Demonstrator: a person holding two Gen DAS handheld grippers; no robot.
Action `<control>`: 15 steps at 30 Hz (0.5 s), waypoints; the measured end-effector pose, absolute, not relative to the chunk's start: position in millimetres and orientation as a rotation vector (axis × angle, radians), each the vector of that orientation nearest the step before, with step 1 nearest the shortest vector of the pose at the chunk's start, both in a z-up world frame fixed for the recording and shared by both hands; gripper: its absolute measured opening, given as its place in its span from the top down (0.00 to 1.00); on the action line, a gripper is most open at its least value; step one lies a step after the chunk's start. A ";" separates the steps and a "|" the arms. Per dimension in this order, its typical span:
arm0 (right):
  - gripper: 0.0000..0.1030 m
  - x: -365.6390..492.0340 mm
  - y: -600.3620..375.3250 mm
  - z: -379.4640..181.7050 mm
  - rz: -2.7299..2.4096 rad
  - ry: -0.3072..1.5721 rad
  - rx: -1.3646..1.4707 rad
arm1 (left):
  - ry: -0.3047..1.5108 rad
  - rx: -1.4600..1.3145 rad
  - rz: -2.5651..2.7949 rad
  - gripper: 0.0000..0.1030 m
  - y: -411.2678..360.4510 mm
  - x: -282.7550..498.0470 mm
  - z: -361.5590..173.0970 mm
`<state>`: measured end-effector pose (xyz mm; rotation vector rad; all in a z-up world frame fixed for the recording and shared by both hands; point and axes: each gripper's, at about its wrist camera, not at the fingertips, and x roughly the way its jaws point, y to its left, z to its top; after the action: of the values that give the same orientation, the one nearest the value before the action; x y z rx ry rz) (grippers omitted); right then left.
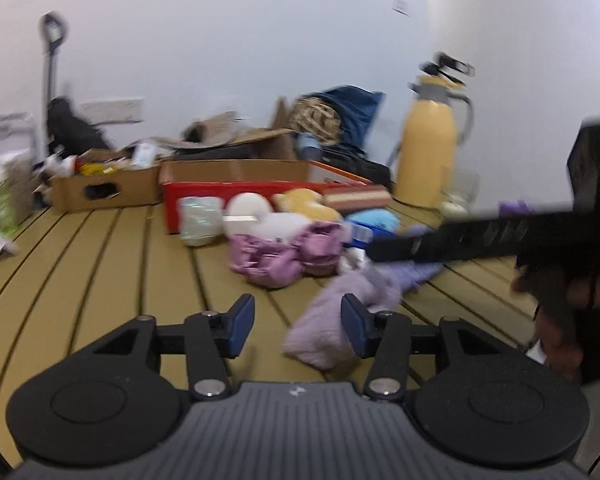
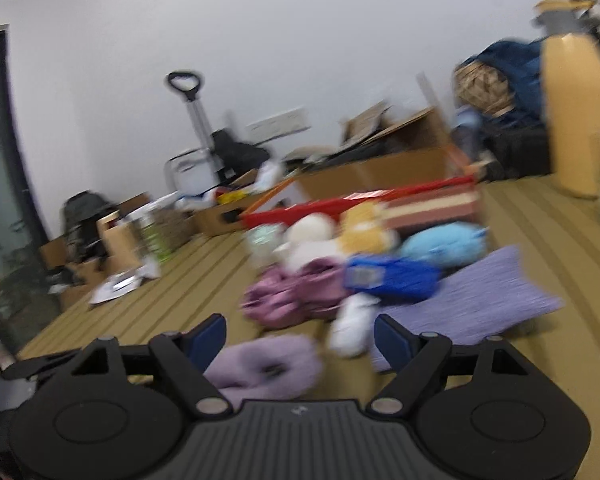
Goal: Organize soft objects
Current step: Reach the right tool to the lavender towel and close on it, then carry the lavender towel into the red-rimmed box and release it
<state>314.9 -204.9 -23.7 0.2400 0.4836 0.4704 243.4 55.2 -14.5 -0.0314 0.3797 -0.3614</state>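
Note:
Soft things lie heaped on the slatted tan surface: pink-purple slippers (image 1: 284, 252) (image 2: 292, 292), a white plush (image 1: 248, 204), a yellow plush (image 1: 304, 200), a light blue plush (image 2: 444, 244), a blue item (image 2: 392, 280) and a flat purple cloth (image 2: 472, 300). My left gripper (image 1: 298, 326) is open. A fluffy lilac piece (image 1: 328, 320) lies by its right pad, and the left pad is clear of it. My right gripper (image 2: 300, 340) is open over a lilac ring-shaped piece (image 2: 268, 368), with a white soft item (image 2: 352, 328) just ahead. Both views are blurred.
A red box (image 1: 236, 192) (image 2: 340, 204) stands behind the heap, holding a striped cushion (image 1: 358, 196). Cardboard boxes (image 1: 104, 184) and a trolley handle (image 1: 52, 60) line the back wall. A tall yellow jug (image 1: 430, 144) (image 2: 572, 120) stands at the right. A hand (image 1: 572, 292) enters from the right.

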 end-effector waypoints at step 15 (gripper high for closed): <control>0.59 263.6 -203.4 -28.8 0.455 0.529 0.323 | 0.546 -0.429 -0.279 0.50 72.1 238.9 -14.3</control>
<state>263.6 -203.4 -28.8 0.3225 0.5286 0.4552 238.9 72.1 -14.3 -0.4288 0.5458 -0.2791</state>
